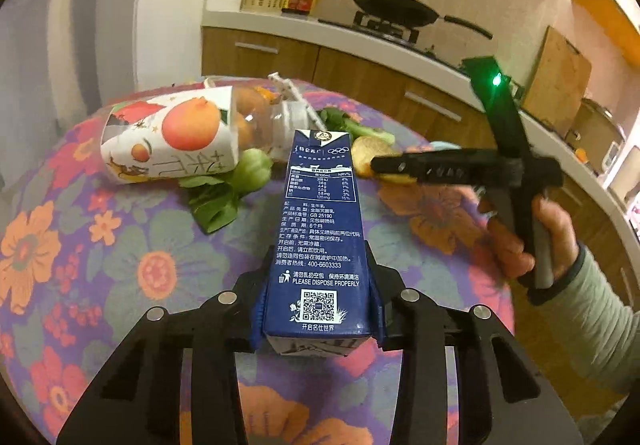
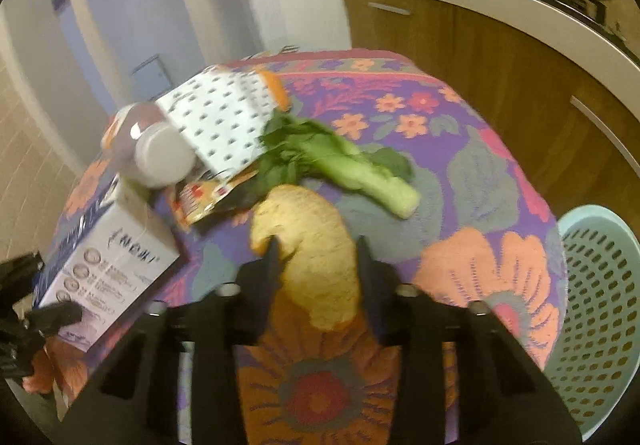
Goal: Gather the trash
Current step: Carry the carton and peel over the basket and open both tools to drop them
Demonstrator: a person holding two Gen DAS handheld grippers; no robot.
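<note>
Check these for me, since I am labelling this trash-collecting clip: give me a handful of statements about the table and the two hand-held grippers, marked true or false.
1. The left hand-held gripper is closed on a dark blue milk carton. True.
2. The carton stands upright on the tablecloth. False: it lies on its side, pointing away from the camera.
3. A piece of yellow peel sits between the fingers of the right hand-held gripper. True.
4. A light blue perforated basket stands beside the table. True.
5. The leafy green vegetable is already in the basket. False: it lies on the tablecloth.
6. The stove in the background is bare. False: a black wok sits on it.
</note>
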